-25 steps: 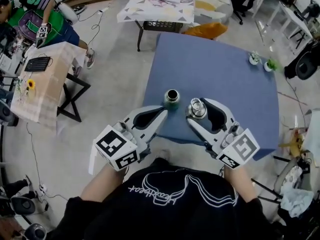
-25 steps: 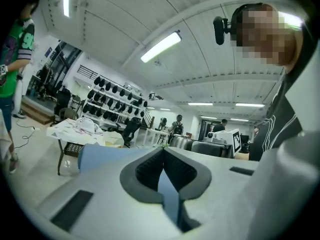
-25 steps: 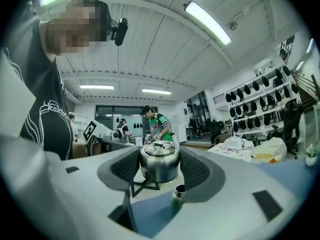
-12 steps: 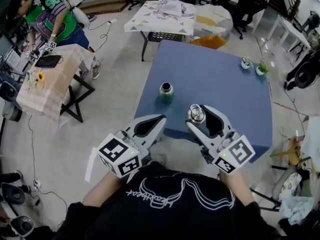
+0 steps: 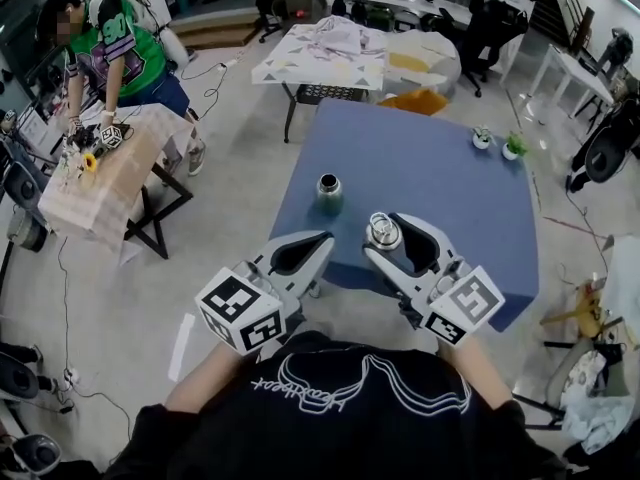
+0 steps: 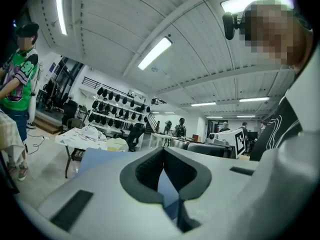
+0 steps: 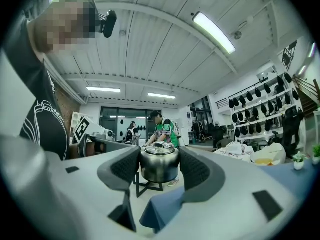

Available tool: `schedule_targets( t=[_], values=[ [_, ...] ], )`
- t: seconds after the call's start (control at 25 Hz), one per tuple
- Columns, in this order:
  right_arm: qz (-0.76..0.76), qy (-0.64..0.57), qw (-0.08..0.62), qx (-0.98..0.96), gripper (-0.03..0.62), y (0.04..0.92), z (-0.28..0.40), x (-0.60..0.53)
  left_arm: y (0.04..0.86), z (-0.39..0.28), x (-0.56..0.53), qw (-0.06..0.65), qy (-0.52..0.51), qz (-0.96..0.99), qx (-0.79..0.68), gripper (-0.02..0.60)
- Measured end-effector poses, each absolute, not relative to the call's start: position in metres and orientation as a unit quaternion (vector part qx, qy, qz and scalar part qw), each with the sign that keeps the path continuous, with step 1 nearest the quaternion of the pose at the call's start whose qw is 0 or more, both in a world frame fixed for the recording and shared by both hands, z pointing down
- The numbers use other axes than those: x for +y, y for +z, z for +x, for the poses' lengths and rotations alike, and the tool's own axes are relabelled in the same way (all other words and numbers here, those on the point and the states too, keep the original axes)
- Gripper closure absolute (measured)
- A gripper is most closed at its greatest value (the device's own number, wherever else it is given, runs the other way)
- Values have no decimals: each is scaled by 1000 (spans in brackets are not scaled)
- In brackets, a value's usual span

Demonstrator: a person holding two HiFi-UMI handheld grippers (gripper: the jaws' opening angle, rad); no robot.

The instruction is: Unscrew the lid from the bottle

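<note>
The green metal bottle point(image 5: 329, 193) stands upright with its mouth uncovered near the left front edge of the blue table point(image 5: 440, 178). Its silver lid point(image 5: 382, 230) sits between the jaws of my right gripper point(image 5: 387, 238), which is shut on it and held above the table's front edge, apart from the bottle. In the right gripper view the lid point(image 7: 159, 165) fills the gap between the dark pads. My left gripper point(image 5: 320, 239) hangs shut and empty just off the table's front left corner. In the left gripper view the left gripper point(image 6: 164, 156) has its jaws together with nothing between them.
Two small potted plants point(image 5: 482, 138) point(image 5: 513, 146) stand at the table's far right. A person in a green shirt point(image 5: 115, 58) works at a wooden table point(image 5: 100, 183) on the left. A cloth-covered table point(image 5: 320, 53) stands beyond the blue one.
Both grippers have drawn back from the bottle toward the person, the right one carrying the lid. The left gripper now sits farther from the bottle.
</note>
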State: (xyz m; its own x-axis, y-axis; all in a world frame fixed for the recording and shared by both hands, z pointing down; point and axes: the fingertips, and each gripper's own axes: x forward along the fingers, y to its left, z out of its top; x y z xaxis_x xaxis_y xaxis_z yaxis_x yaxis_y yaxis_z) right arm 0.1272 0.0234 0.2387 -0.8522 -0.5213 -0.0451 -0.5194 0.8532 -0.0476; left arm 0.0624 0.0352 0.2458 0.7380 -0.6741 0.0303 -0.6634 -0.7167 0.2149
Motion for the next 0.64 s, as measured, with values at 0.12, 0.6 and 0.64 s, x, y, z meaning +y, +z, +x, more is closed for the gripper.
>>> schedule_targets(
  t=[0.12, 0.6, 0.64],
  values=[
    [-268, -10, 32, 963, 335, 234, 129, 26, 244, 65, 36, 102, -24, 927, -361, 577],
    [-272, -7, 37, 962, 335, 232, 133, 13, 247, 61, 27, 93, -18, 924, -371, 577],
    [-273, -7, 38, 961, 336, 233, 134, 11, 248, 61, 25, 93, -18, 923, -372, 577]
  ],
)
